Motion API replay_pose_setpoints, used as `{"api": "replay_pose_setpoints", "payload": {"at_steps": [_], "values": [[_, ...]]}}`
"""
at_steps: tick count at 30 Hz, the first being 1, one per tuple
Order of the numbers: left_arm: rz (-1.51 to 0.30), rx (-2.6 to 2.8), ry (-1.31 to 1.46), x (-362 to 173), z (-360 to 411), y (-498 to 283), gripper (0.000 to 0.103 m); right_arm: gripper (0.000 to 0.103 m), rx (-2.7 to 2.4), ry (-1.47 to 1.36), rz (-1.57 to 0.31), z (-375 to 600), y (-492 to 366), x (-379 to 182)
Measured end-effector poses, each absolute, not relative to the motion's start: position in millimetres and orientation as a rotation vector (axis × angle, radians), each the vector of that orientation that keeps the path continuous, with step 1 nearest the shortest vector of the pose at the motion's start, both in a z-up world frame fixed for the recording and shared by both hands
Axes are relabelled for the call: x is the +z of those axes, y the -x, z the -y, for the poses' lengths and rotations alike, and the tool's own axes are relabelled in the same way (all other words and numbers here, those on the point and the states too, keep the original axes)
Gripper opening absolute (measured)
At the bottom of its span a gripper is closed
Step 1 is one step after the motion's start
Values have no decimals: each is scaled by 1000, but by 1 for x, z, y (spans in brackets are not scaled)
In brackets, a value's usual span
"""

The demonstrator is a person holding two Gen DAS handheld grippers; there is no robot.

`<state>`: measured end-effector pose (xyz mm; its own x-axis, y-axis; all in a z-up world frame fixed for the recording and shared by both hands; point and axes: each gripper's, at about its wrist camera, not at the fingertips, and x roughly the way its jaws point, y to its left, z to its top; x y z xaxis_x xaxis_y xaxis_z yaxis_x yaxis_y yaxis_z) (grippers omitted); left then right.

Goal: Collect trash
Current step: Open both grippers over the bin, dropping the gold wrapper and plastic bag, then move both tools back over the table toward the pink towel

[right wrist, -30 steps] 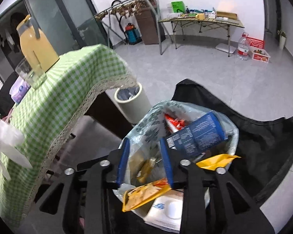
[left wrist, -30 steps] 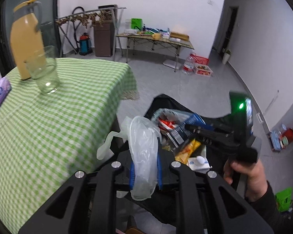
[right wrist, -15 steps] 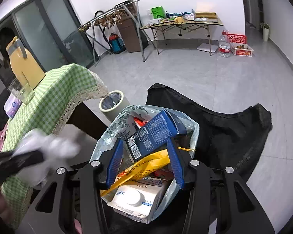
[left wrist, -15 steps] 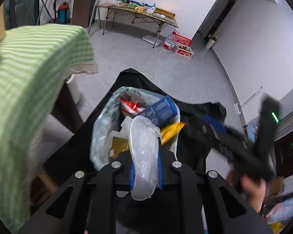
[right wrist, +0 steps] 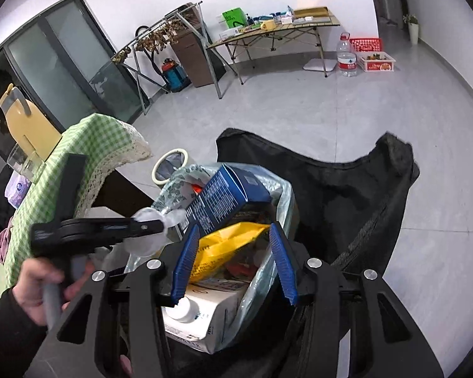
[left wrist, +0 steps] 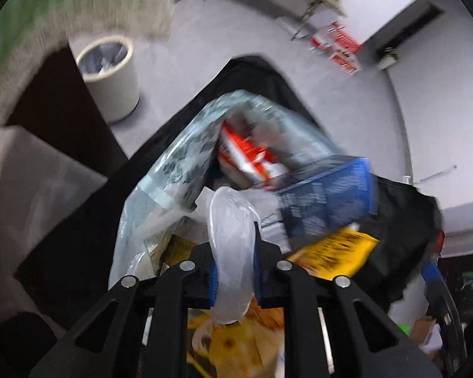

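Note:
My left gripper (left wrist: pixel 235 271) is shut on a crumpled clear plastic bag (left wrist: pixel 231 230) and holds it just over the open trash bag (left wrist: pixel 173 170). That patterned trash bag sits in a black fabric holder (right wrist: pixel 347 195) and holds a blue carton (right wrist: pixel 224 198), a yellow wrapper (right wrist: pixel 227 239), a red packet (left wrist: pixel 246 154) and a white milk carton (right wrist: pixel 205 305). In the right wrist view the left gripper (right wrist: pixel 160 225) comes in from the left with the plastic at the bag's rim. My right gripper (right wrist: pixel 233 261) is open and empty, its blue pads straddling the yellow wrapper above the trash bag.
A table with a green checked cloth (right wrist: pixel 88 157) stands at the left with a yellow jug (right wrist: pixel 25 119) and a glass on it. A small beige waste bin (left wrist: pixel 110 72) stands on the floor beside the table. A folding table (right wrist: pixel 277 31) and a water bottle stand at the far wall.
My left gripper swung from over the green table to the trash bag, carrying the clear plastic bag. My right gripper opened wider and drew back slightly above the trash bag.

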<state>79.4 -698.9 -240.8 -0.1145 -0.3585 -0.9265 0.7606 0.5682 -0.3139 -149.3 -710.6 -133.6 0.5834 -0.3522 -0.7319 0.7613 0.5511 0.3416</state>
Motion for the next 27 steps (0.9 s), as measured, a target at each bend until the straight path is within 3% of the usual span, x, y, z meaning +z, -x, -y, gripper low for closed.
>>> {"api": "replay_pose_setpoints", "payload": {"at_steps": [4, 6, 8, 10, 12, 13, 22, 27], "values": [[-1362, -907, -487, -271, 707, -74, 14, 46, -700, -718, -662, 709, 148, -140], [-1332, -888, -527, -275, 707, -69, 20, 46, -687, -713, -667, 706, 146, -140], [-1350, -908, -523, -271, 705, -67, 40, 46, -679, -704, -668, 704, 144, -140], [-1364, -934, -522, -261, 703, -65, 49, 46, -679, -699, -669, 704, 142, -138], [-1326, -977, -532, -246, 701, -61, 69, 46, -683, -693, -666, 705, 141, -136], [-1294, -1008, -530, -236, 700, -60, 72, 46, -689, -690, -662, 706, 142, -134], [-1163, -1130, -495, -146, 665, -53, 76, 48, -781, -668, -605, 718, 166, -102], [-1005, -1147, -480, -80, 620, -51, 79, 49, -796, -635, -608, 712, 167, -86]]}}
